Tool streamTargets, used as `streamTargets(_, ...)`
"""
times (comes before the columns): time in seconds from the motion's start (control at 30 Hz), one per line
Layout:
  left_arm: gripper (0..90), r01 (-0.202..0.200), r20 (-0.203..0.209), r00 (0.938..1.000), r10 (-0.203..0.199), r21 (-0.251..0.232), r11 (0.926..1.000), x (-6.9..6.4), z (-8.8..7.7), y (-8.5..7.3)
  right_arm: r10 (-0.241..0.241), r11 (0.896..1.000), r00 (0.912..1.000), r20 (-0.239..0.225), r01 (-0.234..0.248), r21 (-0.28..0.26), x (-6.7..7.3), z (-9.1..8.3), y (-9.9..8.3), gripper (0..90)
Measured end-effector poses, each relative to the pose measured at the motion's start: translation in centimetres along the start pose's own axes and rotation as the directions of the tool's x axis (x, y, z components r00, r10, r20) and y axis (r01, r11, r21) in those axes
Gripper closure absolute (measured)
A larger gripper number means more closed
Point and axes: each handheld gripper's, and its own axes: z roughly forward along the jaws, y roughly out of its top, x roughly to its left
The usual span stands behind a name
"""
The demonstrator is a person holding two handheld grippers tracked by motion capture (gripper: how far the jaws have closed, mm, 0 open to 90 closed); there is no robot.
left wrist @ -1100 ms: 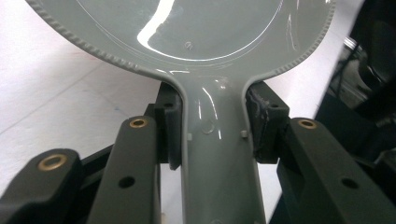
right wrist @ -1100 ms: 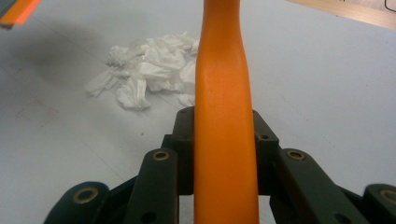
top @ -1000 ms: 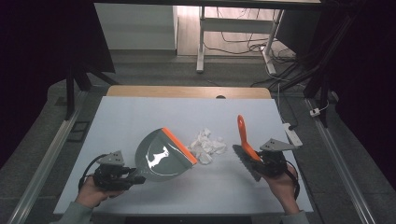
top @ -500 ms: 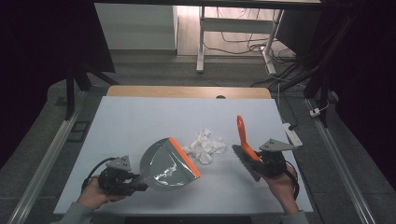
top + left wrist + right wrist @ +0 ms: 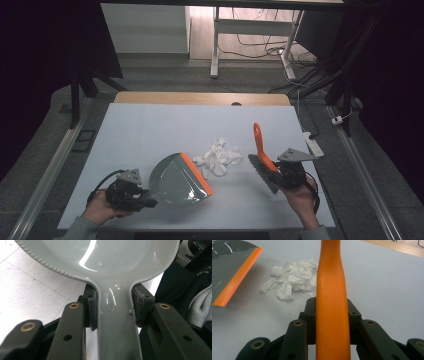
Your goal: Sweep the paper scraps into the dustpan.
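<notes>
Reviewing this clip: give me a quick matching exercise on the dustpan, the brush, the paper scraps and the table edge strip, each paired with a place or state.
Things:
1. dustpan
2. brush
3. crumpled paper scraps
4. wooden strip

Places or states:
A. lying loose on the table, between the two tools
B. handle clamped in the right gripper
C. along the table's far edge
D. handle clamped in the left gripper

Pairs: 1-D, 2-B, 3-A, 4-C
</notes>
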Motion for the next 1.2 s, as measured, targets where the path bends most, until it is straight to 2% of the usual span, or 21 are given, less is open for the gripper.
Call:
streamTargets(0.5,61.5,0.037,-0.017,0.9992,-0.036,0.017,0.9992,1.0,-0.6,-0.8,-0.003,1.000,1.0000,-0.001,0.003,0.012,-0.1,1.6,1.3,70.5)
streamTargets(0.63,61.5,0.035,-0.007,0.9994,-0.034,0.013,0.9993,1.2,-0.7,-0.8,0.014,1.000,0.9999,-0.001,-0.014,0.009,-0.3,2.6,2.3,70.5)
streamTargets(0.9,61.5,0.035,-0.001,0.9994,-0.035,0.017,0.9993,1.4,-0.7,-0.8,0.015,1.000,0.9998,0.014,-0.016,0.011,-0.7,4.7,4.5,70.5)
streamTargets(1.1,61.5,0.034,0.002,0.9994,-0.034,0.022,0.9992,1.5,-0.6,-0.8,0.022,0.999,0.9995,0.024,-0.022,0.025,-1.2,6.1,5.3,70.5)
streamTargets(1.2,61.5,0.030,0.002,0.9996,-0.030,0.023,0.9993,1.4,-0.5,-0.8,0.047,0.999,0.9986,0.025,-0.047,0.027,-1.6,6.7,5.4,70.5)
